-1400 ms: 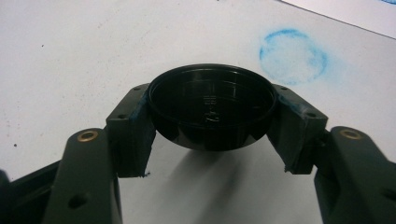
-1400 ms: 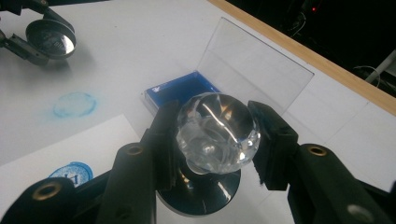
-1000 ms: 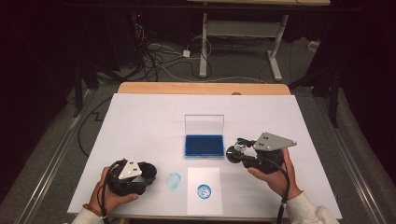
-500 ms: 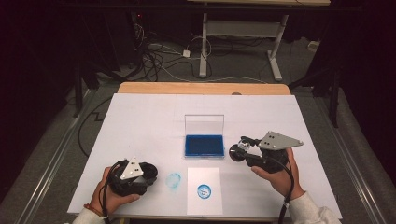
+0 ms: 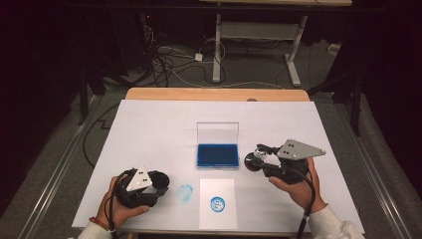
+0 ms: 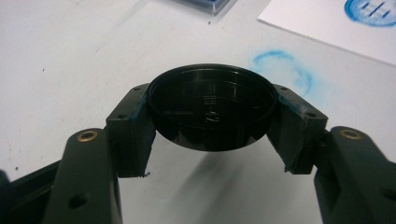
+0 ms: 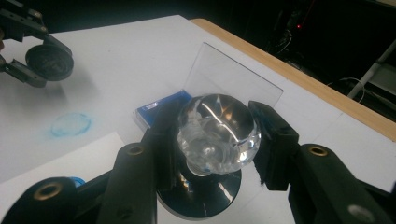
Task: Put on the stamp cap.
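Black two-jaw grippers with brass screws, grey triangular plates, black cables; white sleeves.

Before you: one ink pad (image 5: 217,155), one stamp (image 7: 215,135), one black cap (image 6: 212,105), one paper sheet (image 5: 217,219), two blue prints.

No readable text, label, brand or number is found. A round blue stamp mark (image 5: 217,203) is seen on the white sheet (image 5: 217,216) at lower centre, but its inner strokes cannot be read.
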A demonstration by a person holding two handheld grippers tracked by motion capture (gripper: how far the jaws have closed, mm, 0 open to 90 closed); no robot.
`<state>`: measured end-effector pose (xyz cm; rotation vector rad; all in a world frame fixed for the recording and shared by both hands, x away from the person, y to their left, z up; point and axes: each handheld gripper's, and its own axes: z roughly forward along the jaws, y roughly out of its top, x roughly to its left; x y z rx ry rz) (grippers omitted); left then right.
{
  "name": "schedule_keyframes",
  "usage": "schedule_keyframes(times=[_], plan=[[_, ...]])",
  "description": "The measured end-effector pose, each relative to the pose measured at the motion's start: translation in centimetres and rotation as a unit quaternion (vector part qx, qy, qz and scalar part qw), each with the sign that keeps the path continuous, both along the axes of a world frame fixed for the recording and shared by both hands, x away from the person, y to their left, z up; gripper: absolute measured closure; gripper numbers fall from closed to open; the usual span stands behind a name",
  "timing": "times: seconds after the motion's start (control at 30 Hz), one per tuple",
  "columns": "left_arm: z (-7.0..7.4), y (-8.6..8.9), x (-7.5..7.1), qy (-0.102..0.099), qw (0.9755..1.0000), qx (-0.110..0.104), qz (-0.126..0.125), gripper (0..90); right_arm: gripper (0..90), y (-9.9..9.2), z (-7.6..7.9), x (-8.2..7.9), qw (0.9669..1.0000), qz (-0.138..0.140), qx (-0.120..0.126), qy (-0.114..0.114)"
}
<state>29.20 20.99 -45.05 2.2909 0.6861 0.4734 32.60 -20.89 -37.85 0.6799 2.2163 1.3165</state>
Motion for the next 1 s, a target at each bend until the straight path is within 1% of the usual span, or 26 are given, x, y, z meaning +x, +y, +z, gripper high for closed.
schedule_keyframes(times=[0.1, 0.23, 0.43, 0.6, 0.77, 0.87, 1.0], plan=[[0.7, -1.0, 0.2, -0.011, 0.9999, -0.001, -0.011, 36.8, 57.1, 0.0, 0.2, 0.1, 1.0000, -0.002, 0.005, 0.000], [1.1, -1.6, 0.4, -0.012, 0.9998, -0.010, -0.015, 36.7, 57.1, 0.0, 0.2, 0.1, 1.0000, -0.002, 0.006, 0.000], [2.2, -3.0, 0.4, -0.028, 0.9989, -0.016, -0.034, 36.7, 57.1, 0.3, 0.4, 0.2, 0.9999, 0.000, 0.012, 0.000], [2.5, -4.3, 0.9, -0.031, 0.9981, -0.022, -0.049, 36.7, 57.1, 0.8, 0.7, 0.1, 0.9999, 0.007, 0.013, -0.001], [2.9, -5.7, 1.4, -0.033, 0.9970, -0.029, -0.064, 36.7, 57.1, 1.2, 0.9, 0.3, 0.9997, 0.011, 0.023, 0.000], [3.1, -6.4, 1.8, -0.034, 0.9964, -0.036, -0.069, 36.7, 57.1, 1.5, 1.2, 0.2, 0.9995, 0.016, 0.028, -0.003], [3.5, -7.3, 2.2, -0.033, 0.9954, -0.053, -0.073, 36.8, 57.1, 2.1, 1.7, 0.1, 0.9992, 0.020, 0.033, -0.009]])
